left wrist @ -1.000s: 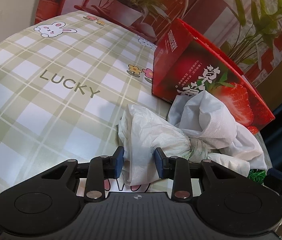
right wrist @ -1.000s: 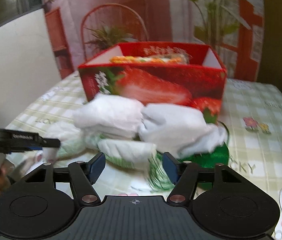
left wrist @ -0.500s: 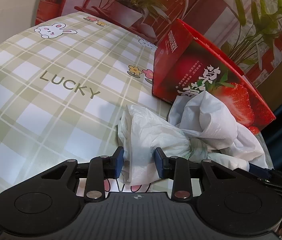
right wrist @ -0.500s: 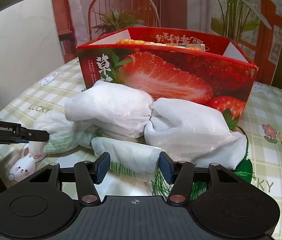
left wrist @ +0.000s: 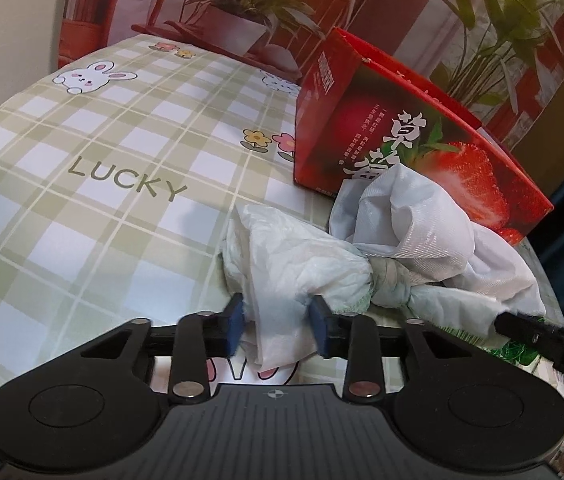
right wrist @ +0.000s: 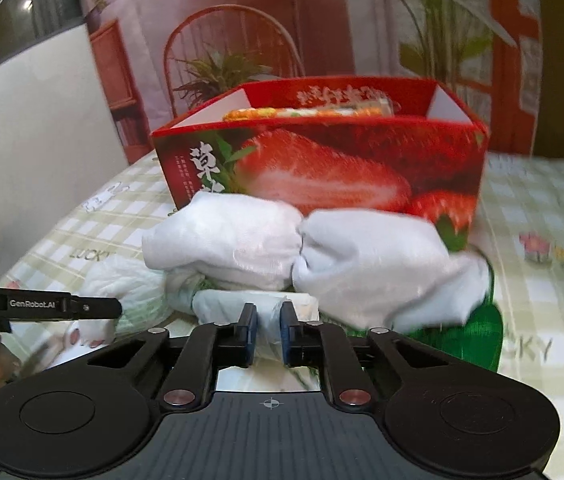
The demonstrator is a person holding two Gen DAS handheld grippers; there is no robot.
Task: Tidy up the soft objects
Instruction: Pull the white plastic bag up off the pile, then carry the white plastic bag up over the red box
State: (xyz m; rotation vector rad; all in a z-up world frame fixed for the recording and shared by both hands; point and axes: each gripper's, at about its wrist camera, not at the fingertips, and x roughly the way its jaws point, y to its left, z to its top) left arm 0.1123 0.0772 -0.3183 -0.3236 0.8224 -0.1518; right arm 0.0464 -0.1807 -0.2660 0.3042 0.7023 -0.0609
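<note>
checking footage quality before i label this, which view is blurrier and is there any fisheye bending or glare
Right wrist view: motion-blurred, with the red strawberry-printed cardboard box, the knotted white plastic bags and the tablecloth print on the right smeared. Left wrist view: sharp, "LUCKY" on the green checked tablecloth readable, but its grid lines bow from fisheye. No strong glare in either; indoor light, dim at the edges.

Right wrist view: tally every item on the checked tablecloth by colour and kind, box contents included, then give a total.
Shiny white plastic bag: 1
Green-tinted white plastic bag: 1
Green plastic bag: 1
Red strawberry-print cardboard box: 1
Orange snack packet: 1
Total: 5
</note>
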